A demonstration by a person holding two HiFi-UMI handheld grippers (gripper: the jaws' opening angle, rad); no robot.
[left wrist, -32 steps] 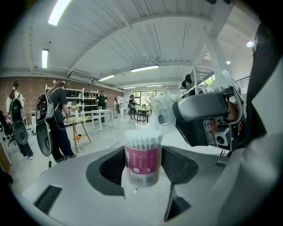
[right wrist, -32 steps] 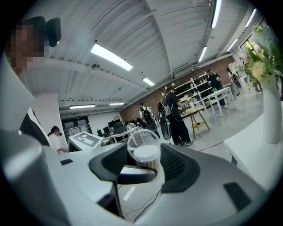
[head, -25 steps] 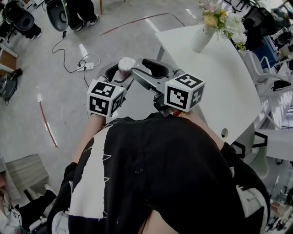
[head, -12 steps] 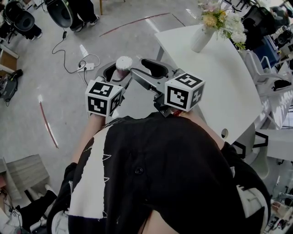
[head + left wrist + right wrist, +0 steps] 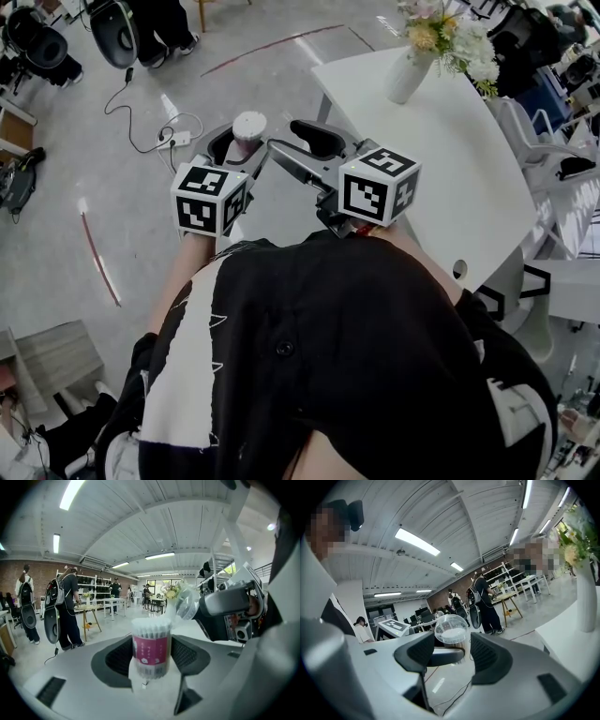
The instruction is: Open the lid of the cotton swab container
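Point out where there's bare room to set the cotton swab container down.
Best patch: the white table, bare from the vase of flowers at its far end down to the small hole near its near edge. Crowded: in front of the person, where the left gripper and right gripper meet at the cotton swab container.

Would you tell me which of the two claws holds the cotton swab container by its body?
The left claw: the cotton swab container stands upright between its jaws, while the right claw is up at its clear lid.
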